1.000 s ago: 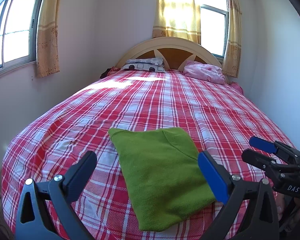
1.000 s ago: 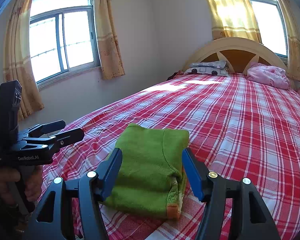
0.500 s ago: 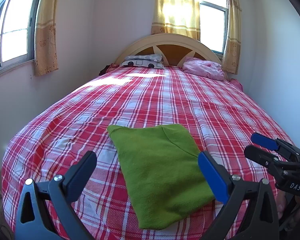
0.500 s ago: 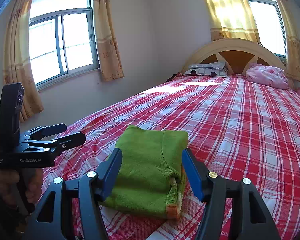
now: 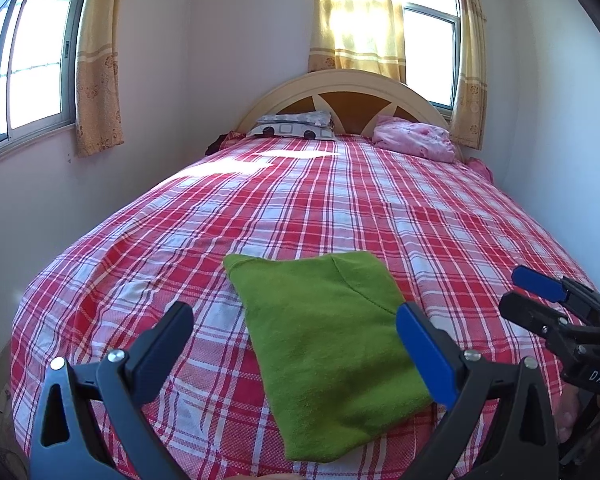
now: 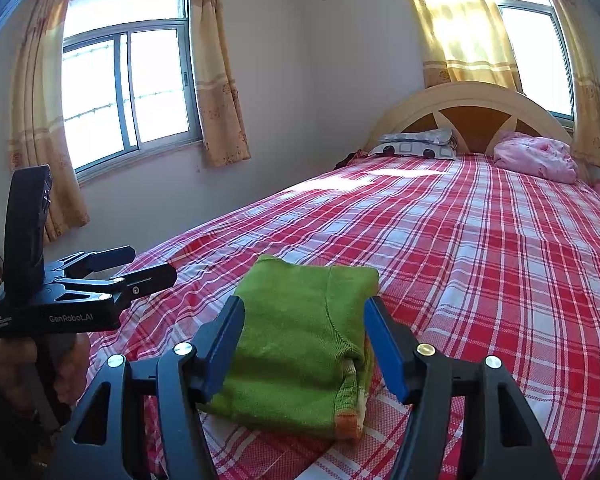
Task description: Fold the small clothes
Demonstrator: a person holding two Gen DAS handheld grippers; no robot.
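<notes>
A folded green garment [image 6: 300,344] lies on the plaid bed [image 6: 480,264] between the right hand-held gripper [image 6: 304,344] fingers, untouched.

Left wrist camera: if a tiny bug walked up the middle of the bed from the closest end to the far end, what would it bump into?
Green folded garment → bare stretch of red checked bedspread → sunlit patch → patterned pillow → curved headboard.

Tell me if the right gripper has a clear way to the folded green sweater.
Probably yes. The right gripper has its jaws open and empty, pointing at the folded green sweater lying on the bed. Nothing sits between them, and the left gripper is off to the side.
</notes>
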